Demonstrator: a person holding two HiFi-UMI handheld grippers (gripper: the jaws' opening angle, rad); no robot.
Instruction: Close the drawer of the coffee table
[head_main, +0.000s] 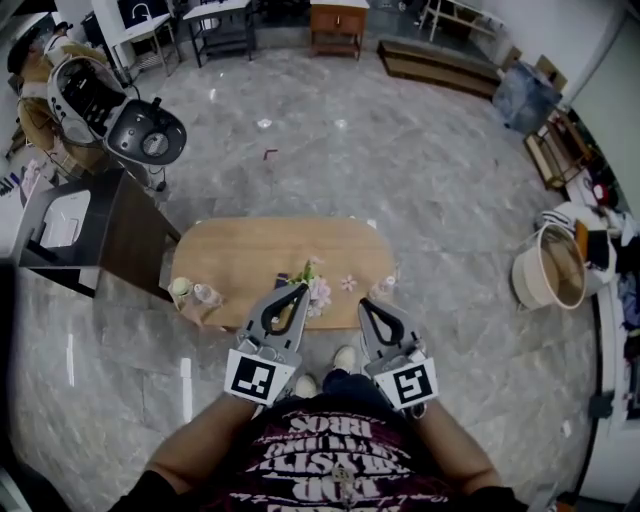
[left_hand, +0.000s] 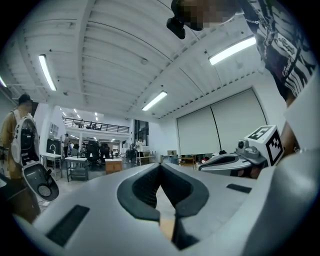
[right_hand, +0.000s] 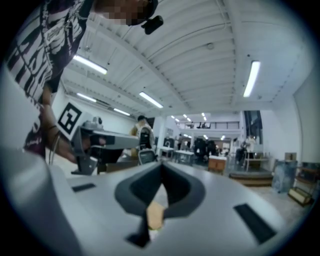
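Observation:
The oval wooden coffee table (head_main: 250, 250) stands on the marble floor right in front of me, seen from above in the head view. A bunch of pink and white flowers (head_main: 320, 293) and some small pale items (head_main: 195, 296) lie along its near edge. I cannot make out its drawer from here. My left gripper (head_main: 300, 288) and right gripper (head_main: 363, 302) are held side by side above that near edge, pointing level and away from me. Both are shut with nothing between the jaws. The left gripper view (left_hand: 160, 165) and the right gripper view (right_hand: 161, 165) look out across the hall, over the table.
A dark cabinet (head_main: 100, 235) stands close to the table's left end. A round black device (head_main: 145, 135) on a stand is behind it. A pale basket (head_main: 550, 268) sits at the right, and a low wooden bench (head_main: 435, 65) and desks line the far wall.

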